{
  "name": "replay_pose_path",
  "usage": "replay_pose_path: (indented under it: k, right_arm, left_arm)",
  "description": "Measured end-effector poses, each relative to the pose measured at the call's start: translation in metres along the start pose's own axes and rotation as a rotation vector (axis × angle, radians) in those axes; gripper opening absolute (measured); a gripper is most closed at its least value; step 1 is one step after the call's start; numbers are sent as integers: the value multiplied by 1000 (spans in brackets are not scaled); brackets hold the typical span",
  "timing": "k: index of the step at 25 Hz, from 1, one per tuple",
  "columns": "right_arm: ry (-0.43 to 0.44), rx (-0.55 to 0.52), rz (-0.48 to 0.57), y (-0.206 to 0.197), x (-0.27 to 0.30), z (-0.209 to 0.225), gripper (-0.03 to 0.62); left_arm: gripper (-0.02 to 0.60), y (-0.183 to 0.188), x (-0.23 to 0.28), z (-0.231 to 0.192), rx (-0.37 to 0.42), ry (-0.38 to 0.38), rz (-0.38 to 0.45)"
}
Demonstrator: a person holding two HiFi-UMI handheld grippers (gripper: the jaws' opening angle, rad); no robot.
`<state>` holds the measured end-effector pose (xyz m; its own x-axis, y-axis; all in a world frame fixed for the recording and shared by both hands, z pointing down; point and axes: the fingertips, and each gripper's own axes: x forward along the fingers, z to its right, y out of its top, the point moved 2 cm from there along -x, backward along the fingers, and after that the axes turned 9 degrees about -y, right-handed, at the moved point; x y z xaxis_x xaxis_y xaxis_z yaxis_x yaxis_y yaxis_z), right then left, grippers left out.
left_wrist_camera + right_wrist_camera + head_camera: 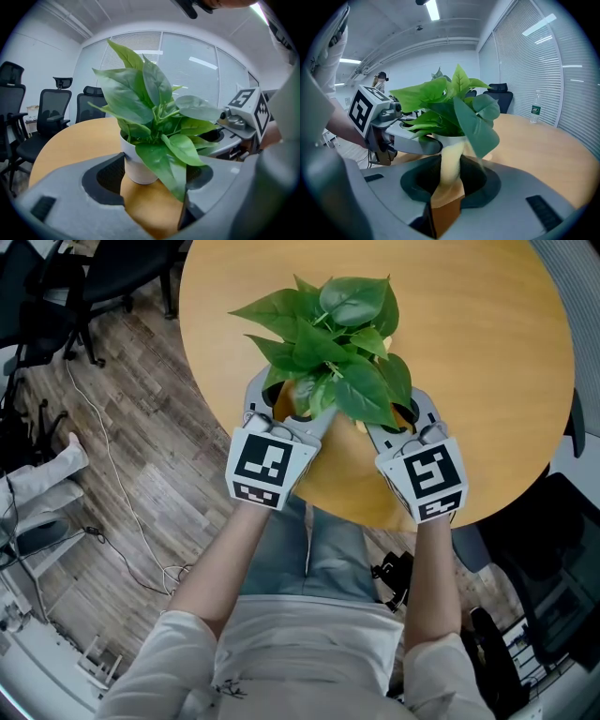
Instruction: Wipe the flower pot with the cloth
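Round wooden table (487, 352), plank floor (141, 484), black office chairs (51, 112), blinded windows (562, 70), ceiling striplight (432, 9).

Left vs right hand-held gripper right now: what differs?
Left hand-held gripper: jaws stand wide around the flower pot, grip unclear behind a leaf. The right hand-held gripper: jaws pinched on the yellow cloth. Left carries no cloth; right lays its cloth against the pot. Both point at the pot.

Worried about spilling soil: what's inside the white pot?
A leafy green plant rises out of the pot. Its leaves cover the opening in every view, so soil or anything else inside cannot be seen.
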<state>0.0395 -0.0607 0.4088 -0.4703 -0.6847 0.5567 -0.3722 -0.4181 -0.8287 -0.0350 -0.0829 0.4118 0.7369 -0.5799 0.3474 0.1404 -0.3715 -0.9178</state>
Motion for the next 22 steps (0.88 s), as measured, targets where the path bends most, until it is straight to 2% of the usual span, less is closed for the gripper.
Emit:
replay_pose_path:
  k: [6, 10, 16, 19, 22]
  right_arm:
    - [12, 13, -1, -3, 0, -10, 95]
    - [16, 15, -2, -4, 0, -11, 95]
    - [1, 11, -5, -10, -3, 0, 95]
    - [-4, 6, -9, -10, -3, 2, 95]
    - [-4, 4, -10, -9, -1, 2, 95]
  left_arm:
    - [339, -1, 2, 3, -24, 69, -7]
    - [336, -1, 2, 4, -21, 74, -8]
    - [348, -9, -6, 9, 38, -39, -27]
    - [357, -22, -15, 5, 87, -119, -58]
    - [360, -20, -23, -7, 119, -220, -30]
